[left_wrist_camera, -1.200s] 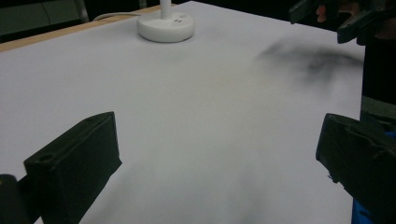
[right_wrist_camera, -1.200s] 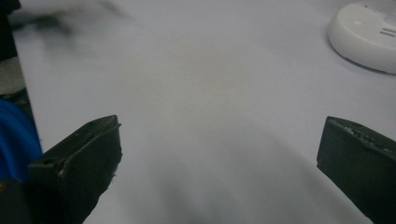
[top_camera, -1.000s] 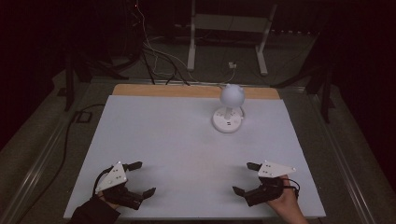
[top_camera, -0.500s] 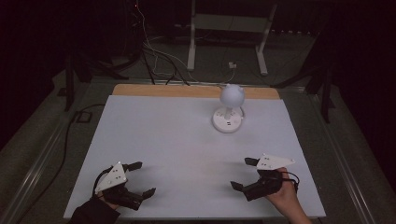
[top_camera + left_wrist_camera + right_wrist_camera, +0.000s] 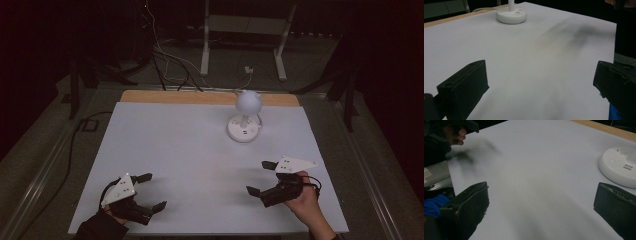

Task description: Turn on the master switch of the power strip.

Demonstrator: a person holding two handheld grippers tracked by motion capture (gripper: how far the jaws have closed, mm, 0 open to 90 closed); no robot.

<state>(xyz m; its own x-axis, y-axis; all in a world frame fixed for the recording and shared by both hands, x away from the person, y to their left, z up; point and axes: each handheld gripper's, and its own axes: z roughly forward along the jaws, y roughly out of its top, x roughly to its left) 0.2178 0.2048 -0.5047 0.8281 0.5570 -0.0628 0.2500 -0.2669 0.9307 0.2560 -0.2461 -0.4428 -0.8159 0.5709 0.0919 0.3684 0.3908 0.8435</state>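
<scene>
Dark surroundings frame a table covered by a pale white sheet (image 5: 190,150), with a strip of light wooden edge (image 5: 200,97) exposed along its far side and grey floor around it; behind the table stand the white legs of a metal frame (image 5: 205,45) and a loose tangle of cables (image 5: 165,55). Toward the far right part of the sheet stands a small white lamp with a round ball-shaped head on a short stem and a flat circular base (image 5: 243,129); the base shows close up in the left gripper view (image 5: 511,15) and at the right edge of the right gripper view (image 5: 617,166). On the base sit two small dark slots and a faint marking beside them, too small to read; no brand name or other writing is legible anywhere. Left gripper (image 5: 150,191), black with a grey three-cornered plate on top, is held low over the near left corner of the sheet, its jaws spread wide apart with nothing between them, as its own view confirms (image 5: 540,82). Right gripper (image 5: 260,177), of the same build, is held over the near right part of the sheet, nearer the lamp yet well apart from it, its jaws likewise spread wide and empty (image 5: 541,202). Blurred grey shadows of the grippers fall on the sheet in both gripper views.
</scene>
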